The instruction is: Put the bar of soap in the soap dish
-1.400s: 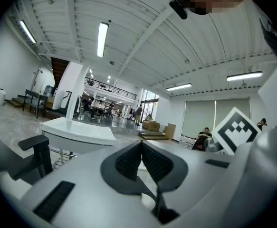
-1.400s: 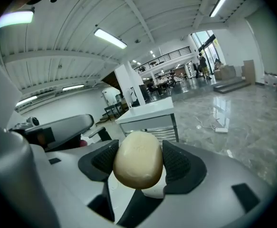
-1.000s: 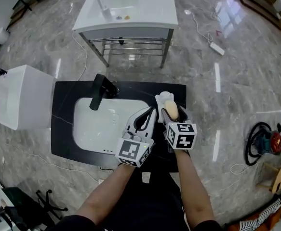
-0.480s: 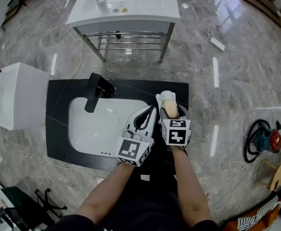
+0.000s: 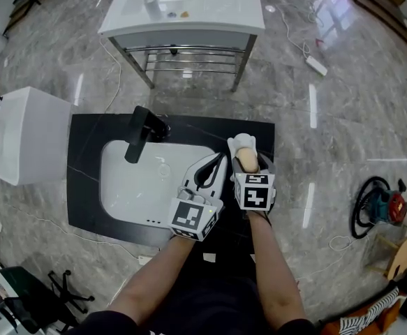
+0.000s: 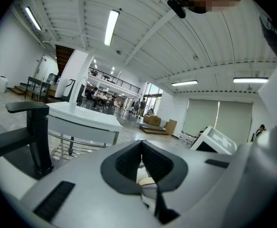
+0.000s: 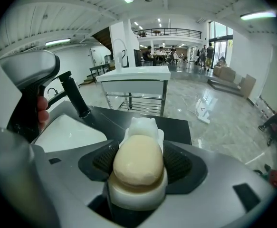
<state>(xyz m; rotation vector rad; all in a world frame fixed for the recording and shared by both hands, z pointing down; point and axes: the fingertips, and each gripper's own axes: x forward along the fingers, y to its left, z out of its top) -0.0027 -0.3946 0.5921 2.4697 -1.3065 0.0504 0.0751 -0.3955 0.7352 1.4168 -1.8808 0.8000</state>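
Sitting in white soap dish (image 7: 138, 194): cream oval soap bar (image 7: 138, 165).

Lying flat, long axis pointing away: smooth cream oval bar of soap (image 7: 138, 161), filling glossy white soap dish (image 7: 138, 197) bearing 1 small animal figure at far end. Sitting on black counter (image 5: 84, 187) beside white basin (image 5: 140, 187), being clasped between right gripper (image 7: 139, 151) pads.

In the head view the right gripper (image 5: 247, 163) hides the near end of the soap dish (image 5: 242, 143); the top edge cuts off the far side of the white washstand (image 5: 217, 7).
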